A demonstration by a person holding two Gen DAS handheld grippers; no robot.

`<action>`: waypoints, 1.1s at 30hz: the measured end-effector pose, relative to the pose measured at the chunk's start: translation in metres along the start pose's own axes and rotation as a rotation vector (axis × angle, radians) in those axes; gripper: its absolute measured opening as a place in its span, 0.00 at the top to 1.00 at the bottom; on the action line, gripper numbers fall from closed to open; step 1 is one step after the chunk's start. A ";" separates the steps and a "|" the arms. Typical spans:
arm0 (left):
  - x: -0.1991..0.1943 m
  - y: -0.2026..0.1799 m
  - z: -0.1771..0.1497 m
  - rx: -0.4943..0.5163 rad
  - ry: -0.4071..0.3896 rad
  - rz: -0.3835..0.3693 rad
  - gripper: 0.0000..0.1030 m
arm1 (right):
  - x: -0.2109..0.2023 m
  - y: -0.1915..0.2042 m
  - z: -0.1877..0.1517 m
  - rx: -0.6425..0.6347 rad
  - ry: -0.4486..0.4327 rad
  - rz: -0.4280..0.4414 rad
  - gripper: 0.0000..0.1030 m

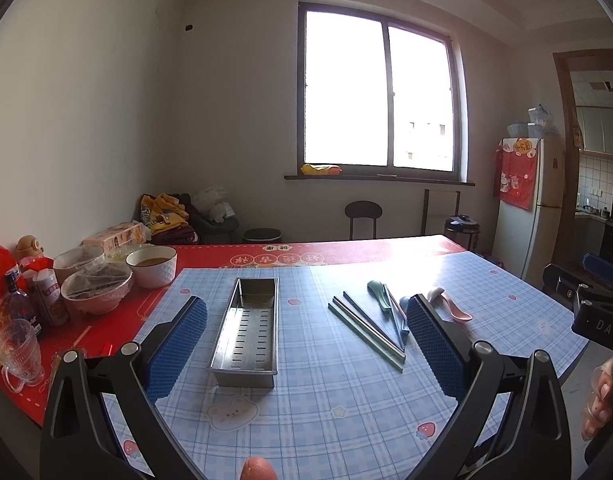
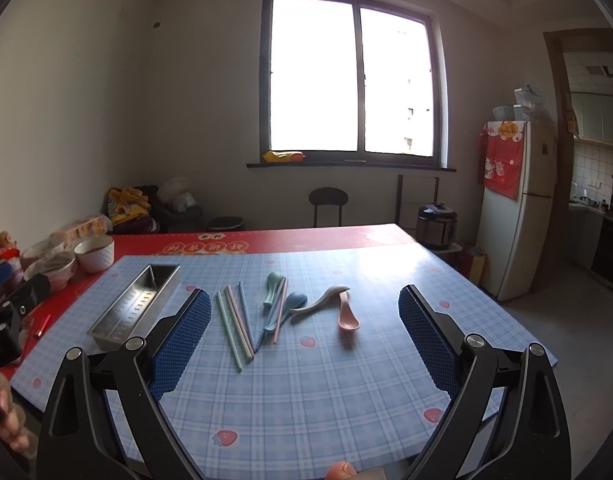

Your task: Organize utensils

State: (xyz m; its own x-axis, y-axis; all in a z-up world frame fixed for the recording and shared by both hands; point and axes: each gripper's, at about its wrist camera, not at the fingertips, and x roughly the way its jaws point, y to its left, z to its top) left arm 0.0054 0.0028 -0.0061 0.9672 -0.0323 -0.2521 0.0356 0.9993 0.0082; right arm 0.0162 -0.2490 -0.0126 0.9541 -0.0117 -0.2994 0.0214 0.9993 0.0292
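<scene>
Nothing is sorted yet: the metal tray (image 1: 246, 320) sits empty, chopsticks (image 2: 234, 320) and spoons (image 2: 306, 304) lie loose beside it, and both the left gripper (image 1: 306, 336) and right gripper (image 2: 304, 332) hover with fingers spread, holding nothing.

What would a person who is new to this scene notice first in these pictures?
First, the loose spoons and chopsticks scattered on the blue checked tablecloth, with the empty metal tray to their left. Both tongs, left and right, hang open above the cloth, holding nothing. Behind, a bright window fills the far wall.
</scene>
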 end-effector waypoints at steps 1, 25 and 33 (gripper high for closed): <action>0.000 0.000 0.000 -0.001 0.000 -0.001 0.05 | 0.000 0.000 0.000 0.000 0.000 -0.002 0.11; 0.002 0.004 -0.002 -0.017 0.013 -0.010 0.05 | 0.002 0.002 0.002 0.002 0.007 -0.023 0.11; 0.004 0.008 -0.002 -0.038 0.024 -0.028 0.05 | 0.005 0.001 0.001 0.007 0.014 -0.023 0.11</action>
State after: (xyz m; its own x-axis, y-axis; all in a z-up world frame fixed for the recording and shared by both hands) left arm 0.0087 0.0104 -0.0089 0.9596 -0.0600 -0.2747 0.0521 0.9980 -0.0360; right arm 0.0211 -0.2478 -0.0135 0.9490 -0.0338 -0.3134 0.0453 0.9985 0.0294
